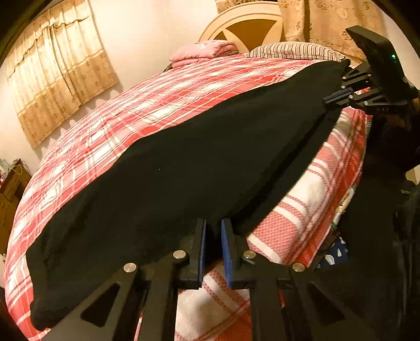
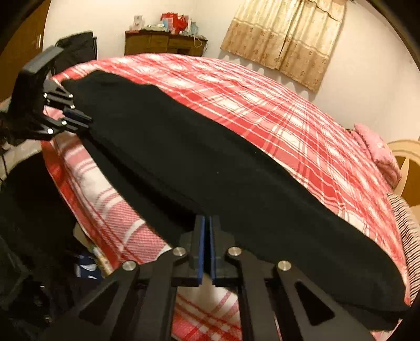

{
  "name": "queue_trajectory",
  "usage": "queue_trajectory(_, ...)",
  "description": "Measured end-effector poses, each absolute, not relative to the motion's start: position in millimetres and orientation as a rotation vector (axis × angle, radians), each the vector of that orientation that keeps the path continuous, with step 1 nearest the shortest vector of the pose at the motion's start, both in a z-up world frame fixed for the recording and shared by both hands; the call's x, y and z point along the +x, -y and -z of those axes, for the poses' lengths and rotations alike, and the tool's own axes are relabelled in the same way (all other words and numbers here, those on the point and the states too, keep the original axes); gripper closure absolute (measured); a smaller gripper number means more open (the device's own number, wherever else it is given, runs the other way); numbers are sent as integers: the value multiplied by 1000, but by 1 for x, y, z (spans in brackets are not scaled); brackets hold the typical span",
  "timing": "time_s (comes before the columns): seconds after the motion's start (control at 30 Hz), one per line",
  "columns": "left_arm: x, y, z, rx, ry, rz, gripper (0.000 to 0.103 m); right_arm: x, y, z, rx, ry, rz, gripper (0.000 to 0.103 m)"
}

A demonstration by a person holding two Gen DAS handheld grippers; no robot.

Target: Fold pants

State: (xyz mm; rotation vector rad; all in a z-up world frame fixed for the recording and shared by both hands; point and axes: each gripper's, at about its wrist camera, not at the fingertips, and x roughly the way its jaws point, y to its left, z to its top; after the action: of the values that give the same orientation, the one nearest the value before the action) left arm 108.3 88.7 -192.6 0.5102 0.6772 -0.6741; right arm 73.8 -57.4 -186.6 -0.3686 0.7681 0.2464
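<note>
The black pants lie stretched in a long band across the red-and-white plaid bed cover. My left gripper is shut on the near edge of the pants at one end. My right gripper is shut on the near edge at the other end of the pants. That edge is lifted a little off the cover between the two grippers. The right gripper also shows in the left wrist view, and the left gripper shows in the right wrist view.
A pink pillow and a striped pillow lie at the headboard. A wooden dresser stands against the wall beyond the foot of the bed. Curtains hang on the far wall. The bed's near side drops off below the grippers.
</note>
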Motion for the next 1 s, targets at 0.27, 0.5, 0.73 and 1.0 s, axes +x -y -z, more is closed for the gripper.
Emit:
queue_trajectory(0.27, 114, -87, 197, 518, -677, 643, 91, 68, 51, 193, -413, -768, -256, 50)
queue_trajectory(0.5, 114, -79, 204, 556, -674, 624, 89, 76, 47, 196, -432, -755, -246, 52)
queue_trajectory(0.73, 113, -81, 198, 525, -621, 588, 29, 90, 42, 209, -507, -767, -214, 64)
queue_trajectory(1.0, 122, -80, 206, 530, -651, 564, 38, 89, 44, 195, -439, -742, -229, 97)
